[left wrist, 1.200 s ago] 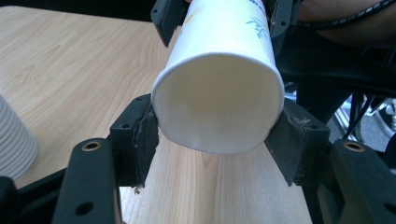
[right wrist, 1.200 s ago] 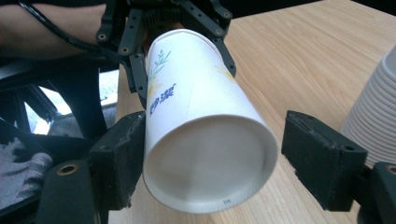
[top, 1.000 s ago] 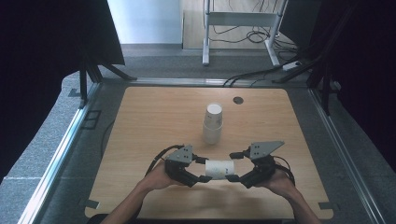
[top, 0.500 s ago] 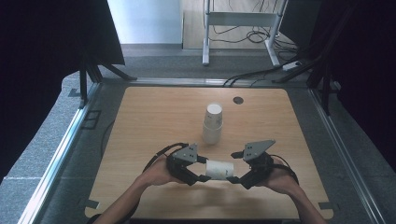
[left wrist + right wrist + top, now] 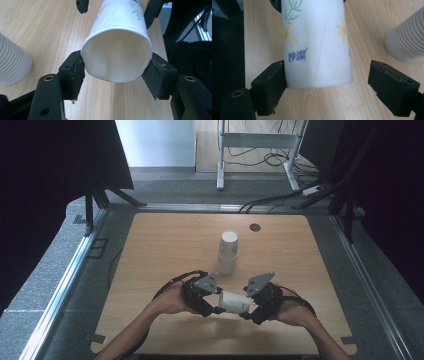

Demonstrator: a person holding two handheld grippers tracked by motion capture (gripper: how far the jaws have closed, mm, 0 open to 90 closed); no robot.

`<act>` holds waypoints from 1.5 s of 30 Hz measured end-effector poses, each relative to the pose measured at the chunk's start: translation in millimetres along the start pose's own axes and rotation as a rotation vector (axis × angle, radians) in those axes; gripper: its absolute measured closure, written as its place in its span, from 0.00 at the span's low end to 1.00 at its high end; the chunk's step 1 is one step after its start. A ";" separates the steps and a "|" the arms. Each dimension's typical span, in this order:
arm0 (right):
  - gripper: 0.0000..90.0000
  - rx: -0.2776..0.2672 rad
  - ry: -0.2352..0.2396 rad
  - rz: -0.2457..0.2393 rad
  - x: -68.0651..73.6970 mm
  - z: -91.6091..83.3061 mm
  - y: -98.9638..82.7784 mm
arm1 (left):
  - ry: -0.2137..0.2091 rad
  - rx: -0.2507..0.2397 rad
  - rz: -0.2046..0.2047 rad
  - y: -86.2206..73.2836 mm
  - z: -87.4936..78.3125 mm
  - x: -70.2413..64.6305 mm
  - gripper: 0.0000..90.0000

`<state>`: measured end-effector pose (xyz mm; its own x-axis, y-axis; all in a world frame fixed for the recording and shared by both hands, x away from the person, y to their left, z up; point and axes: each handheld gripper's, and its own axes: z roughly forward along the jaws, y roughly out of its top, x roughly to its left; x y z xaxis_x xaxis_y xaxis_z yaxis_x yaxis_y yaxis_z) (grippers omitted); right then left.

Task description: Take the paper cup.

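- Nearest you, your left gripper (image 5: 214,306) is clamped on the open rim of the paper cup (image 5: 235,302), both pads pressing hard enough to squash the mouth slightly oval; the cup lies on its side between your hands, just above the table (image 5: 165,245).
- Your right gripper (image 5: 248,310) straddles the cup's closed base: its jaws have just been opening, and now one pad (image 5: 270,82) touches the wall while the other stands clear. No grip there.
- So you're mid hand-over or mid separation, I'd say, with the left alone carrying the cup.
- Next, judge it: close the right squarely on the base before loosening the left.
- Farther out, the stack of cups (image 5: 228,252) stands upright, well apart.
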<state>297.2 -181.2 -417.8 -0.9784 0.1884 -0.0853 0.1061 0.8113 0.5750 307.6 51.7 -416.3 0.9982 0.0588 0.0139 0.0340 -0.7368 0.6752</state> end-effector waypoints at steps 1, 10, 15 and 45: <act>0.18 0.008 0.003 -0.005 0.6 1.6 1.4 | 0.002 0.014 0.004 1.3 0.6 0.0 0.41; 0.20 0.094 0.010 -0.049 4.1 16.0 11.9 | 0.030 0.097 0.042 11.2 8.4 -0.4 0.40; 0.23 0.133 0.000 -0.070 5.0 22.8 15.6 | 0.031 0.112 0.050 15.6 10.8 -0.9 0.40; 0.41 0.215 0.011 -0.085 7.0 32.1 18.4 | 0.028 0.171 0.088 23.7 19.1 -0.2 0.40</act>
<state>298.0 -147.2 -434.0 -0.9871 0.1097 -0.1167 0.0579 0.9236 0.3790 309.2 21.3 -414.4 0.9960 0.0066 0.0895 -0.0425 -0.8437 0.5351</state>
